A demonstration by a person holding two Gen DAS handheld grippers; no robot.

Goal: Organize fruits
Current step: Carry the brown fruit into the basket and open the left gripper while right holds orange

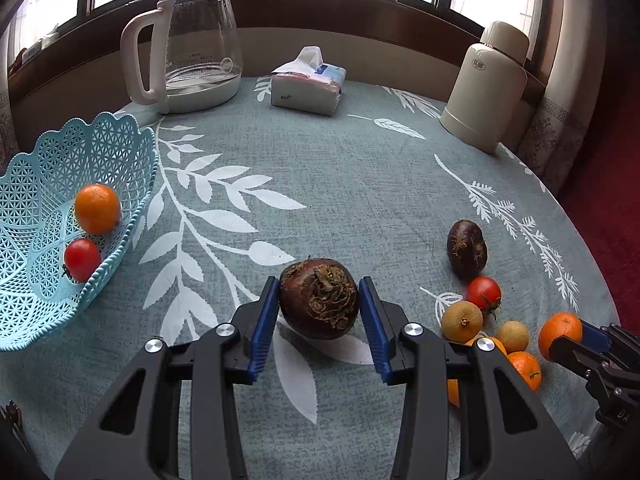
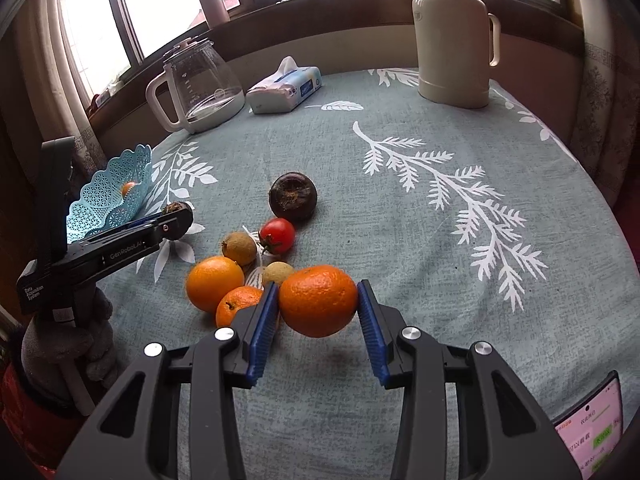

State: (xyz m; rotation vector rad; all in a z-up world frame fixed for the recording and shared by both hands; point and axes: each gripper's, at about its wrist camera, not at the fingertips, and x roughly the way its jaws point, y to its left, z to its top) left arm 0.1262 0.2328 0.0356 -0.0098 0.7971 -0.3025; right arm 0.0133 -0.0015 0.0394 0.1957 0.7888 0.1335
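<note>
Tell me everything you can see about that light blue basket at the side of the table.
The basket is pale blue plastic by its look, an open lattice with a scalloped, flaring rim. It sits upright on the leaf-patterned tablecloth, near the glass kettle. Inside lie an orange and a small red tomato, close together against its wall. Neither hand-held gripper touches it.

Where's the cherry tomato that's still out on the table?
In the right wrist view the loose tomato lies left of centre, between the dark water chestnut and the brown longan.
</note>
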